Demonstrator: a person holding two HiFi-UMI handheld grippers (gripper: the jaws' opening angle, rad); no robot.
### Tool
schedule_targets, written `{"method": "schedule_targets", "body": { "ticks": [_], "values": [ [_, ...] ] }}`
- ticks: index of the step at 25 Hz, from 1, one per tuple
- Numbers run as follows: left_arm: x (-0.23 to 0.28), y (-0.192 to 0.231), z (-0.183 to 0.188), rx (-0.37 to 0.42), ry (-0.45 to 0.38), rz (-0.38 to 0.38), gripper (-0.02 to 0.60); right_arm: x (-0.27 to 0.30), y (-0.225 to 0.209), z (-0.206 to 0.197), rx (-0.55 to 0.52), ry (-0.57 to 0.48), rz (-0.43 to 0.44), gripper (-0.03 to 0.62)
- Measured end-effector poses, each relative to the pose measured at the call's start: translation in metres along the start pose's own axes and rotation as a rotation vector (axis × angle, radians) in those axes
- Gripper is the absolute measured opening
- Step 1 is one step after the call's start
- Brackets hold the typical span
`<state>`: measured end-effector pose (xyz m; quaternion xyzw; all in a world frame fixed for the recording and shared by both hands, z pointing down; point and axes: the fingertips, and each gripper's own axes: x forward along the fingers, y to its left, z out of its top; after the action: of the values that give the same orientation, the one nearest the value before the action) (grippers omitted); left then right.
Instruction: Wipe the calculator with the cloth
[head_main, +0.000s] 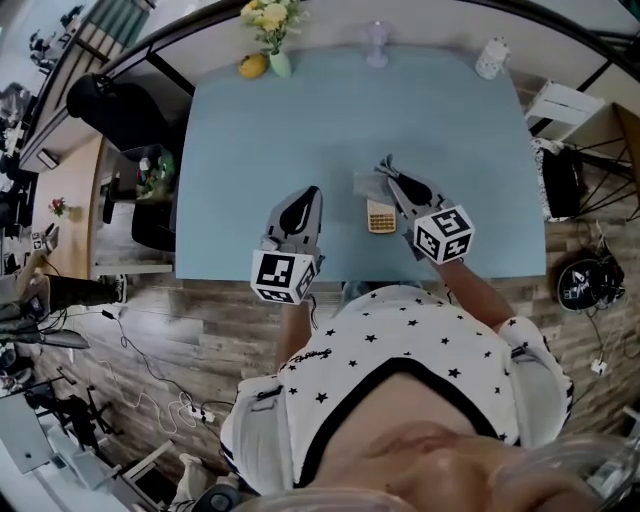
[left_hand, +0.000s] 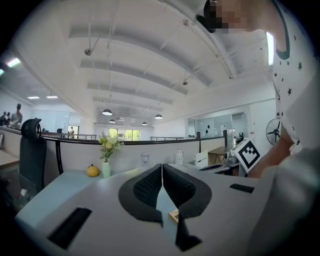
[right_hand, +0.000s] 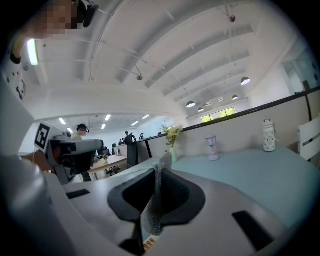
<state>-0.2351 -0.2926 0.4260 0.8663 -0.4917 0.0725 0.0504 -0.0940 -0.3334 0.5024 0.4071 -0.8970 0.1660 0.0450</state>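
Right gripper (head_main: 390, 167) pinches cloth (head_main: 368, 186) beside calculator (head_main: 381, 216) — near the table's (head_main: 260, 150) front edge.

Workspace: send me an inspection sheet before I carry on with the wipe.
Surface: table, light blue, no spills seen.
Job's things: calculator lies flat near the front edge; cloth hangs at its far end, contact unclear.
Clutter: vase, fruit, glass and jar, all along the far edge.
Grippers: left gripper fingers together, nothing between; right gripper fingers shut on the cloth.
Cables: loose cables on the floor at the person's left; none on the table.
Surroundings: black chair by the table's far left corner; office desks beyond.
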Motion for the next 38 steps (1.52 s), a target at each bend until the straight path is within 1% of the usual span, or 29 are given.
{"method": "schedule_targets", "body": {
  "ticks": [4,7,10,12,16,23,31,34,38],
  "values": [
    [-0.008,0.010,-0.007,-0.015,0.007,0.005,0.031,0.020,-0.007,-0.025,-0.064,0.087,-0.046,0.035],
    [-0.014,0.014,-0.015,-0.027,0.013,0.013,0.031,0.031,-0.013,-0.044,-0.067,0.144,-0.071,0.035],
    [-0.020,0.017,-0.020,-0.041,0.011,0.025,0.031,0.040,-0.013,-0.061,-0.071,0.196,-0.075,0.035],
    [-0.026,0.021,-0.023,-0.051,0.014,0.039,0.031,0.047,-0.012,-0.073,-0.080,0.222,-0.080,0.035],
    [-0.039,0.029,-0.026,-0.063,0.015,0.070,0.031,0.065,-0.022,-0.085,-0.099,0.252,-0.123,0.035],
    [-0.056,0.034,-0.036,-0.083,0.035,0.118,0.031,0.089,-0.031,-0.112,-0.143,0.346,-0.139,0.035],
    [-0.066,0.035,-0.041,-0.094,0.042,0.153,0.031,0.090,-0.052,-0.122,-0.167,0.378,-0.179,0.035],
    [-0.065,0.034,-0.040,-0.094,0.038,0.149,0.031,0.084,-0.062,-0.122,-0.167,0.389,-0.201,0.035],
    [-0.061,0.033,-0.039,-0.091,0.036,0.133,0.031,0.073,-0.078,-0.123,-0.143,0.391,-0.245,0.035]
  ]
}}
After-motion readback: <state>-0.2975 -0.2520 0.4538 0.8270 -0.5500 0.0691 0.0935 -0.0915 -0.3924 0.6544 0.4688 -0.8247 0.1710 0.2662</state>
